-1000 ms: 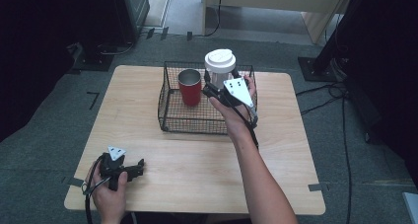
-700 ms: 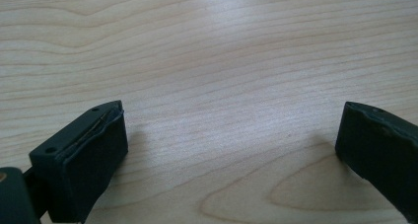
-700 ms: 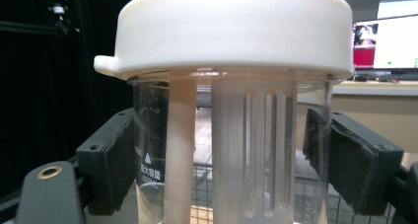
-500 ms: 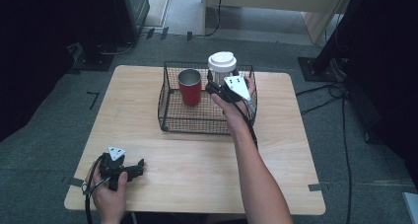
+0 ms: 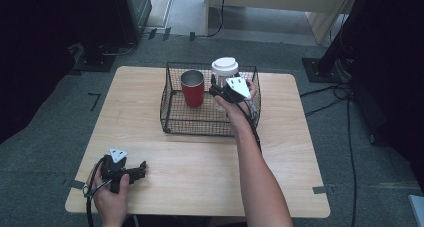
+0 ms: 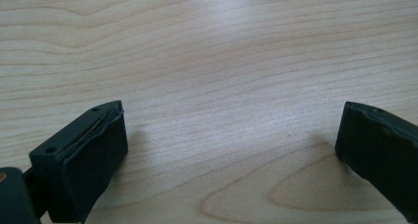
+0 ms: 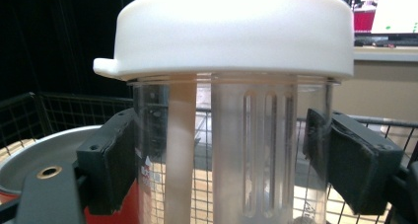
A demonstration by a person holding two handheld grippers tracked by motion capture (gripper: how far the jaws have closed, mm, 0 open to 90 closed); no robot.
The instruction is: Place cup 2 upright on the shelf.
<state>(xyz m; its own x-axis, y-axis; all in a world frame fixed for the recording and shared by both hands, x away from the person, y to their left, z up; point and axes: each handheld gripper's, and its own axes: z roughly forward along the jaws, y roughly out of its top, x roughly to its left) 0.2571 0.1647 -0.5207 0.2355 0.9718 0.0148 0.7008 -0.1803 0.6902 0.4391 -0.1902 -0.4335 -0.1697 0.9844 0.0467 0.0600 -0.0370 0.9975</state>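
Clamping the clear cup (image 7: 231,150) just under its white lid (image 7: 231,31), right gripper (image 7: 219,155) has both pads pressed on the cup's walls, one each side. Cup upright, ribbed wall facing the gripper's camera. From the high view, right gripper (image 5: 220,89) holds the cup (image 5: 225,69) over the back right part of the wire basket (image 5: 172,119), cup's base hidden behind the hand, so can't tell if it's touching the basket floor. Red cup (image 5: 192,88) stands upright inside the basket, just left of the clear one, near but not visibly touching. Basket sits toward the back middle of the tabletop (image 5: 200,162).

Left gripper (image 5: 141,168) rests low at the front left of the tabletop, well apart from the basket. Its jaws stand wide with nothing between them, bare wood (image 6: 222,61) underneath.
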